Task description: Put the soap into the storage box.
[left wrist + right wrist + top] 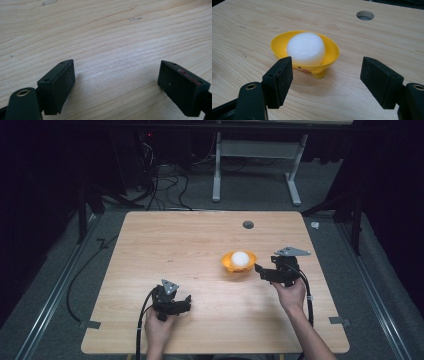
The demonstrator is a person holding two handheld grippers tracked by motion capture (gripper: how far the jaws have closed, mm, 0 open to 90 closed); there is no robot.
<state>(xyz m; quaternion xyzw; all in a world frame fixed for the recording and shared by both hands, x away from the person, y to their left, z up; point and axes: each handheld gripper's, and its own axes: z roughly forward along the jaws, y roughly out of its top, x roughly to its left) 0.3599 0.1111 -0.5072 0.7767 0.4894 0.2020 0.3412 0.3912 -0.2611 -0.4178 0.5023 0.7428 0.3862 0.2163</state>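
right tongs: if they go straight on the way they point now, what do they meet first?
Most likely the yellow bowl holding the white round lump. It sits right ahead of the open right tongs, slightly toward one jaw, with bare table between. The bowl's near rim should touch first, though depth is unclear.

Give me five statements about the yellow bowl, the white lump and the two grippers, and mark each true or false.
1. The round white lump sits inside the yellow plastic bowl. True.
2. The right gripper is shut on the bowl's rim. False: its jaws stand wide apart, short of the bowl and touching nothing.
3. The left gripper is open over bare wood of the light wooden table. True.
4. The bowl lies tipped on its side. False: it stands upright on its small feet.
5. The bowl lies nearer the left gripper. False: in the high view it sits just ahead of the right gripper.
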